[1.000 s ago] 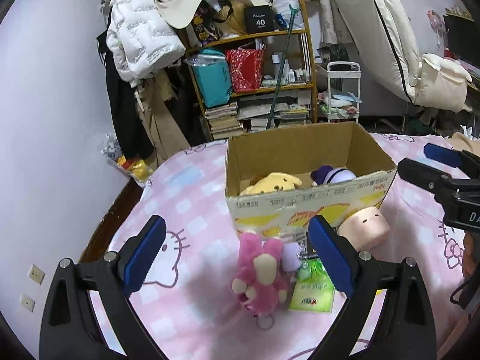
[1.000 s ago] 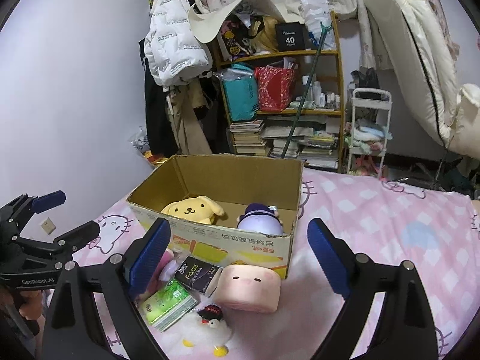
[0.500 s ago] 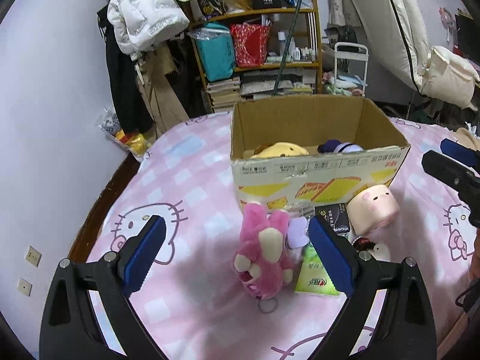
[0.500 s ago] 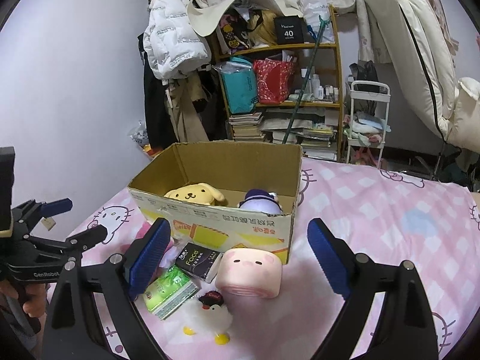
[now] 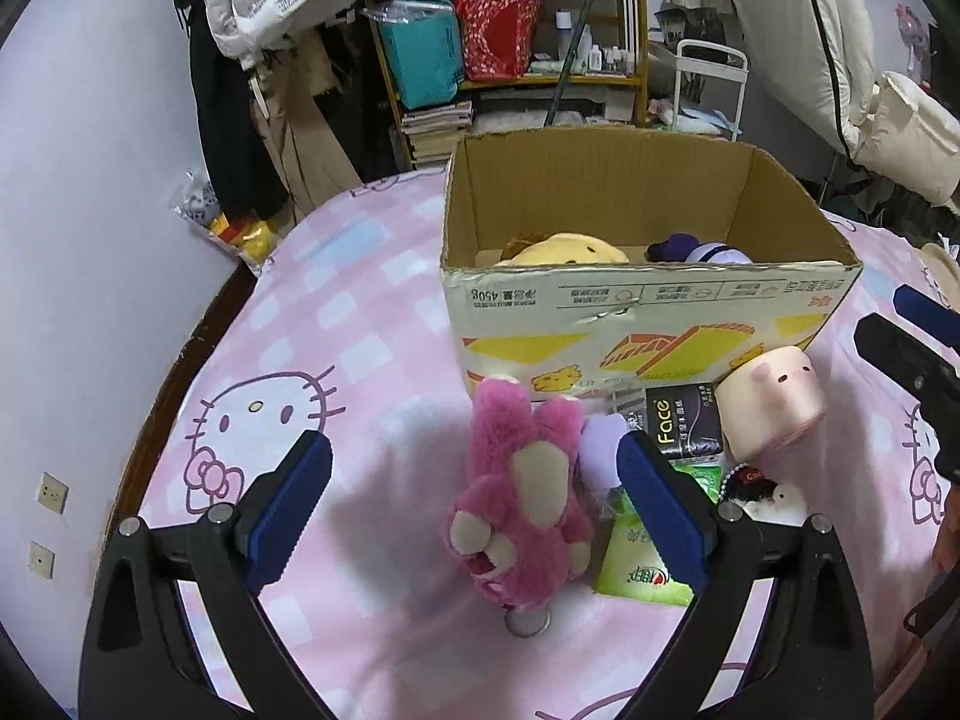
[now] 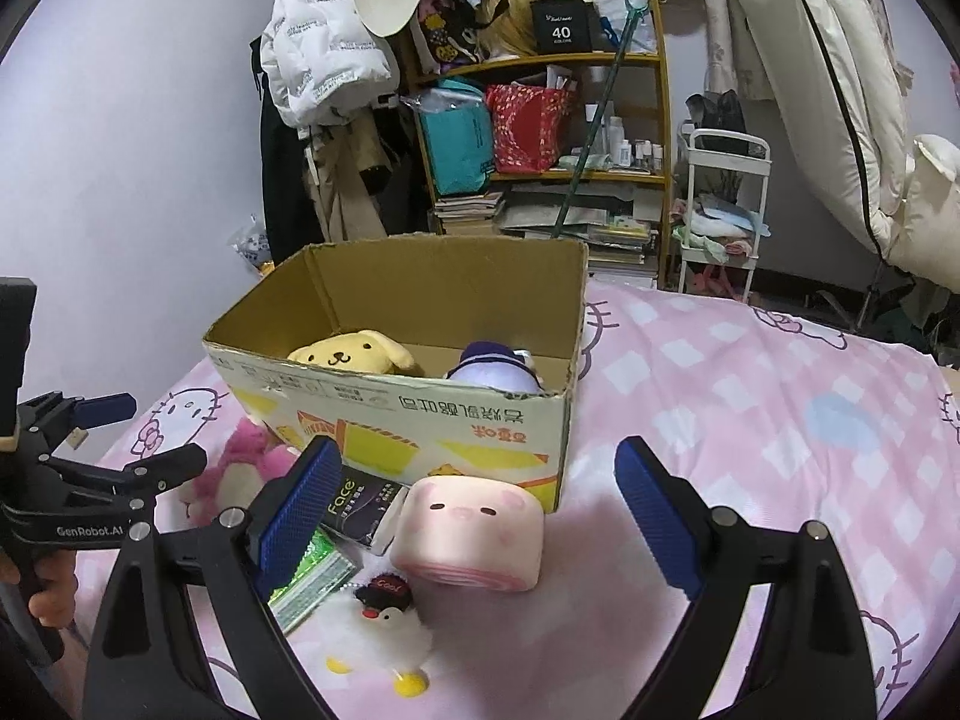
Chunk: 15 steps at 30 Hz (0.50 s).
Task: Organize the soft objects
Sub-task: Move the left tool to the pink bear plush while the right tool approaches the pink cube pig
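The pink plush bear (image 5: 528, 504) lies on the pink bedsheet (image 5: 336, 312), just in front of the cardboard box (image 5: 648, 324). It is between the two blue pads of the left gripper (image 5: 474, 504), but the pads do not touch it; this gripper stands wide and released, with nothing in it. At about 3 o'clock from the bear there is a small lilac soft piece (image 5: 600, 444) touching it, then a black tissue pack (image 5: 681, 429) marked "Face" and a green tissue pack (image 5: 636, 564). Further at 2 o'clock rests the pink pig cushion (image 5: 771, 405), close to the box corner.

Inside the box, a yellow dog plush (image 6: 354, 351) lies at the left and a purple plush (image 6: 492, 369) at the right.

The right gripper (image 6: 474, 522) is also spread wide and empty. The pig cushion sits between its pads without contact. At 6 o'clock from the cushion lies a small white chick plush (image 6: 384, 630) with a black cap.

Behind the bed, at 12 o'clock, stands a shelf (image 6: 600, 174) full of bags and books, with a white puffer jacket (image 6: 324, 42) hanging at its left.
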Motion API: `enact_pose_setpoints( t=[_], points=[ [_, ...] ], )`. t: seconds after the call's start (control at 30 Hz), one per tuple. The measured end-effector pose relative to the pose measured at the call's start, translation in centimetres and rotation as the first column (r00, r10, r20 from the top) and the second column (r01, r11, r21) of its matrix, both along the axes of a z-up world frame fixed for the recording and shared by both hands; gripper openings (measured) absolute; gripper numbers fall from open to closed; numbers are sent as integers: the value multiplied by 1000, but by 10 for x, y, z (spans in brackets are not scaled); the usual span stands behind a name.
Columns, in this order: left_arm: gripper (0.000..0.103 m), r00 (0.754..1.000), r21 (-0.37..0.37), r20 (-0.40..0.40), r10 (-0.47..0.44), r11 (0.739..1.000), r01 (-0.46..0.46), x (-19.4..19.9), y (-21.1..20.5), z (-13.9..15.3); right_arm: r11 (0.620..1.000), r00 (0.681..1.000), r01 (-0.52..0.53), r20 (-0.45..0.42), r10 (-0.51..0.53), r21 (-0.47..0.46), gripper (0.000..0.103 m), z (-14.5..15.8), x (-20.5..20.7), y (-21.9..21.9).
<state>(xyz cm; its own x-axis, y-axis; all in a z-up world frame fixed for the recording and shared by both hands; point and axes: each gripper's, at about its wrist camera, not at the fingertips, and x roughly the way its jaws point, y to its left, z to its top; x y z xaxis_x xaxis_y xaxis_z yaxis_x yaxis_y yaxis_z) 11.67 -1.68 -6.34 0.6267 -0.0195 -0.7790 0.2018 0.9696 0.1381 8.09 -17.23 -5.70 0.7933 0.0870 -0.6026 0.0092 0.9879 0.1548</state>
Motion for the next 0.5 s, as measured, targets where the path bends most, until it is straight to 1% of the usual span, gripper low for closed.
enact_pose_setpoints(
  t=[0.17,0.37,0.5],
  points=[
    [95,999,2,-49,13,1000,-13,11,1,-14,1000,1000,-5,-22,5,3,97,-7,6,0],
    [95,995,35,-99,10,999,-7,20,-4,-33,1000,998,-10,-61,10,-5,97,-17,16,-1],
    [95,991,54,-136,9,999,-2,25,-8,-45,1000,995,-9,-103,9,2,97,-29,24,-2]
  ],
)
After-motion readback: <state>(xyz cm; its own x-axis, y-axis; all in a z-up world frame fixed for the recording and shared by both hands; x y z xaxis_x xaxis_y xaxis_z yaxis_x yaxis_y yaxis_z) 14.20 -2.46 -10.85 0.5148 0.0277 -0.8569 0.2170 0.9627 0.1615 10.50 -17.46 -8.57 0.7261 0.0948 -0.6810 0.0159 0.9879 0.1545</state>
